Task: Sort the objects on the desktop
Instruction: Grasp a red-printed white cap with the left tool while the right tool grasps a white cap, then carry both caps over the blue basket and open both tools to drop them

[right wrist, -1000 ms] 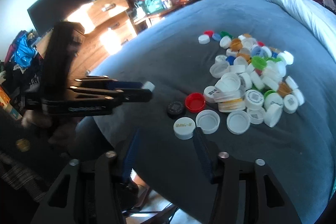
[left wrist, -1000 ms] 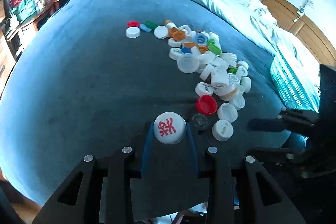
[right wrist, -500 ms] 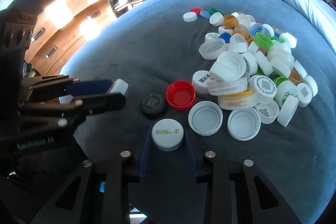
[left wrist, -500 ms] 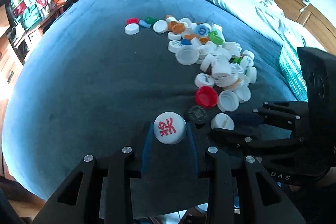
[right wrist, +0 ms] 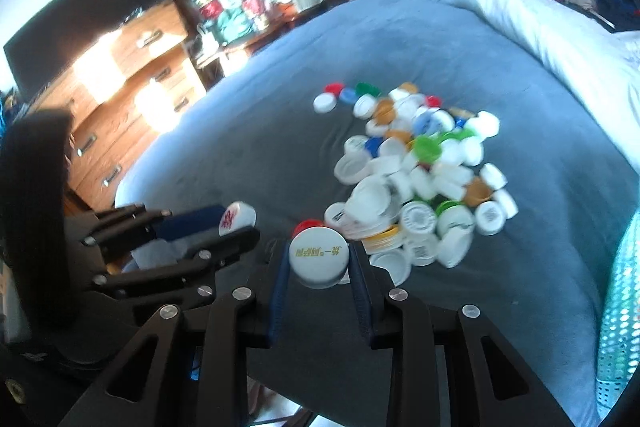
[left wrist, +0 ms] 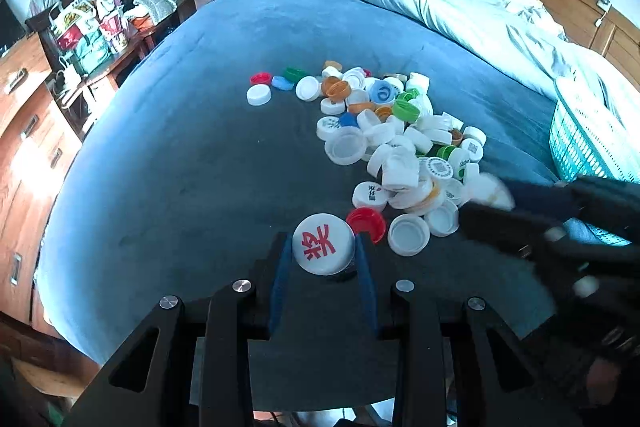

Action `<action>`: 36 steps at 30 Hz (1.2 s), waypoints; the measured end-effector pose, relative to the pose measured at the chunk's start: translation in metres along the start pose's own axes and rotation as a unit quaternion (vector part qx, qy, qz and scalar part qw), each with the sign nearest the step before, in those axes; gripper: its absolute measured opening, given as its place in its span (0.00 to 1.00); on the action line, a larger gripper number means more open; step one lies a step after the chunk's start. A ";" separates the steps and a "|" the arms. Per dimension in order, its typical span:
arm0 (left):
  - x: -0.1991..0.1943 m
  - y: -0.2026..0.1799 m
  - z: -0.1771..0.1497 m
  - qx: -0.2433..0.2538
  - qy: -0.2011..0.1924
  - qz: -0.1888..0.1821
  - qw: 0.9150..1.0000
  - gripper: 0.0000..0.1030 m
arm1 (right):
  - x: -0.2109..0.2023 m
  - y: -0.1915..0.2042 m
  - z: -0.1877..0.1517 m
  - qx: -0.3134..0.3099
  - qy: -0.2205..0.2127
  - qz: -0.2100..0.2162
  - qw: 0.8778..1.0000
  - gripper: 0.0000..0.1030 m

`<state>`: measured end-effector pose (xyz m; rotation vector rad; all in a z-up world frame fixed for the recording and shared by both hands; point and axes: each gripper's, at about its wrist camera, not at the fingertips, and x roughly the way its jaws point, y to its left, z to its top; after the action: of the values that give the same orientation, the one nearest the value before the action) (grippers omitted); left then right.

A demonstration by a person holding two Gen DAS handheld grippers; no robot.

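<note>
A pile of bottle caps [left wrist: 400,143], mostly white with some orange, green, blue and red, lies on a blue-grey blanket [left wrist: 180,167]; it also shows in the right wrist view [right wrist: 420,179]. My left gripper [left wrist: 323,251] is shut on a white cap with a red character [left wrist: 323,249], held above the blanket near a red cap [left wrist: 368,221]. My right gripper [right wrist: 318,259] is shut on a white cap with gold lettering [right wrist: 318,256], lifted off the blanket. The left gripper with its cap shows at the left of the right wrist view [right wrist: 236,223].
A turquoise mesh basket [left wrist: 584,139] stands on the bed at the right. A rumpled pale duvet [left wrist: 460,7] lies behind the pile. A wooden dresser [right wrist: 132,83] and a cluttered table [left wrist: 96,35] stand off the bed's left side.
My right gripper closed on the gold-lettered cap and lifted it off the blanket. My left gripper still holds its cap and has shifted towards the pile.
</note>
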<state>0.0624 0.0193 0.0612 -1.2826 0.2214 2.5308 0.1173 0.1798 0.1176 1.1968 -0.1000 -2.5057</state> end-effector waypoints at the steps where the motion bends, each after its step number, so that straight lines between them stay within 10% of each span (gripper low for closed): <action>1: -0.002 -0.002 0.002 0.003 -0.002 0.005 1.000 0.27 | -0.005 -0.003 0.001 0.004 -0.004 -0.003 1.000 0.31; 36: -0.029 -0.141 0.078 0.098 -0.050 -0.029 0.993 0.27 | -0.158 -0.124 -0.009 0.089 -0.116 -0.151 0.978 0.31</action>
<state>0.0653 0.1681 0.1305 -1.0697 0.3943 2.4466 0.1791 0.3520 0.2022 1.0443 -0.2203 -2.9538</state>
